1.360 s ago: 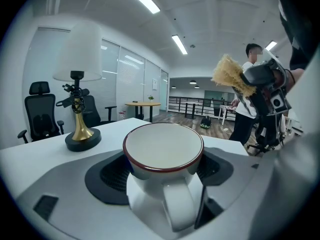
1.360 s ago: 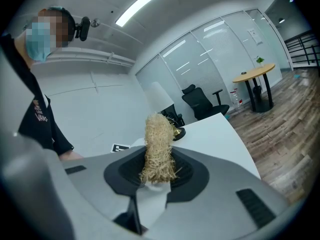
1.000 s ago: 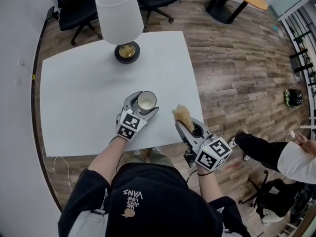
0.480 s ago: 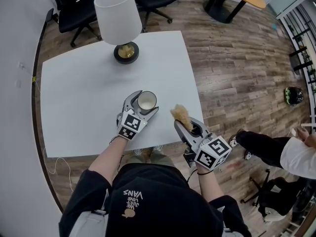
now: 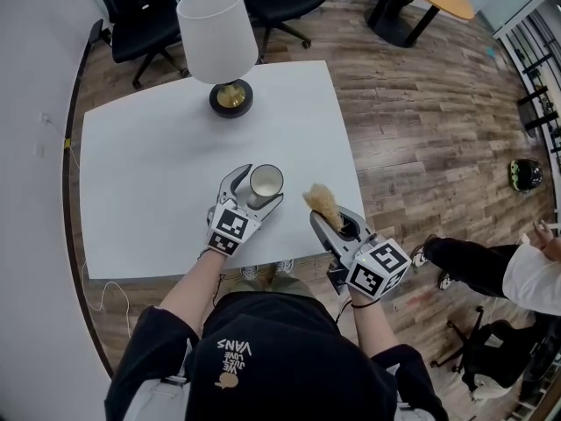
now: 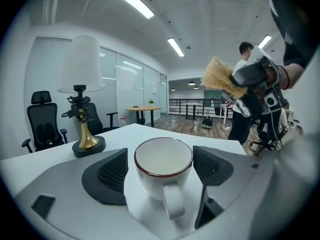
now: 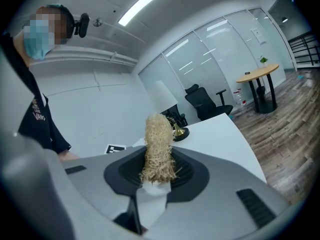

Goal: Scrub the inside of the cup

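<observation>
Hardly anything is shifting since half a second ago: the head view is drifting a little, so the table (image 5: 158,191) and the lamp (image 5: 219,46) are sitting slightly further right in the picture. Both grippers are keeping their places by the table's near edge. The bystander (image 5: 526,274) on the floor beyond the table's right edge is edging outward.

The cup (image 5: 266,181) is standing on the table close to the near edge, nearer the right corner than the left. The left gripper (image 5: 259,185) is flanking it, jaws part-way apart and closing on its two sides.

The left gripper view is showing what the head view cannot. The cup (image 6: 163,164) is white with a thin dark red rim, its inside is bare and pale, and its handle is pointing back toward the camera between the black pads (image 6: 112,171). The lamp (image 6: 82,84) is standing behind it toward the far edge. The scrubber (image 6: 220,76) is hanging raised at the upper right, clear of the cup.

The right gripper (image 5: 331,224) is hovering over the near right corner. In its own view the jaws are pinching the lower end of the straw-coloured, fibrous scrubber (image 7: 159,149), which is standing upright between them.
</observation>
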